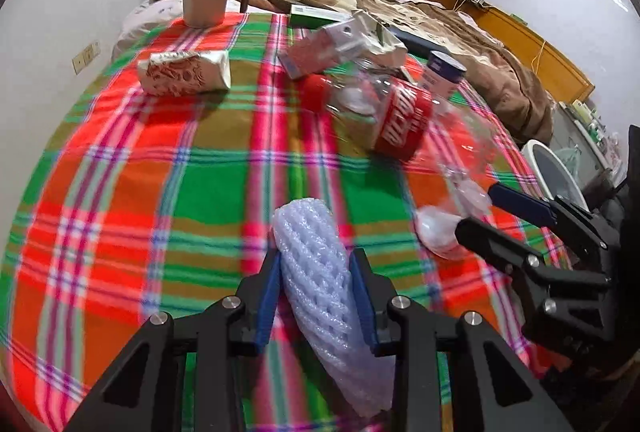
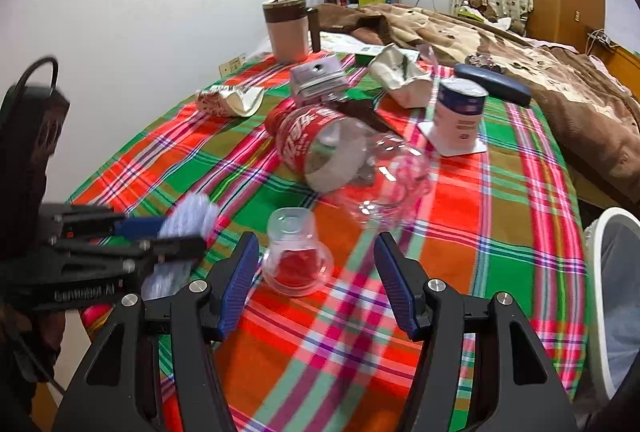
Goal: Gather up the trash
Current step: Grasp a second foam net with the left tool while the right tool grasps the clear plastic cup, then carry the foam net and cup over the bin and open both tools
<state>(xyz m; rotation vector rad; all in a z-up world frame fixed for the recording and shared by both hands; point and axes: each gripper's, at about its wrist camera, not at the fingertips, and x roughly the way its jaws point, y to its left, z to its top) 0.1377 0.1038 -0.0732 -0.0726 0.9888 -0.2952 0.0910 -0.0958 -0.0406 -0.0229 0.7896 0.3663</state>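
Note:
On the plaid tablecloth (image 1: pixel 160 191), my left gripper (image 1: pixel 316 256) is shut on a white foam net sleeve (image 1: pixel 320 280), its blue pads pressing both sides. The right wrist view shows that gripper (image 2: pixel 180 234) at the left with the foam net (image 2: pixel 192 211) in it. My right gripper (image 2: pixel 316 238) stands open just behind a clear plastic cup (image 2: pixel 296 256) lying on its side, not touching it. The left wrist view has the right gripper (image 1: pixel 478 207) beside the cup (image 1: pixel 436 232). An empty red-labelled cola bottle (image 2: pixel 320 151) lies further back.
Farther along the table lie a crumpled snack bag (image 2: pixel 230 99), a small carton (image 2: pixel 320 75), a torn white carton (image 2: pixel 400 79), a blue-lidded tub (image 2: pixel 460 115), a dark case (image 2: pixel 492 81) and a brown-banded jug (image 2: pixel 286 27). A white bin (image 2: pixel 608 292) stands off the right edge. A bed with a brown blanket (image 2: pixel 520 43) lies behind.

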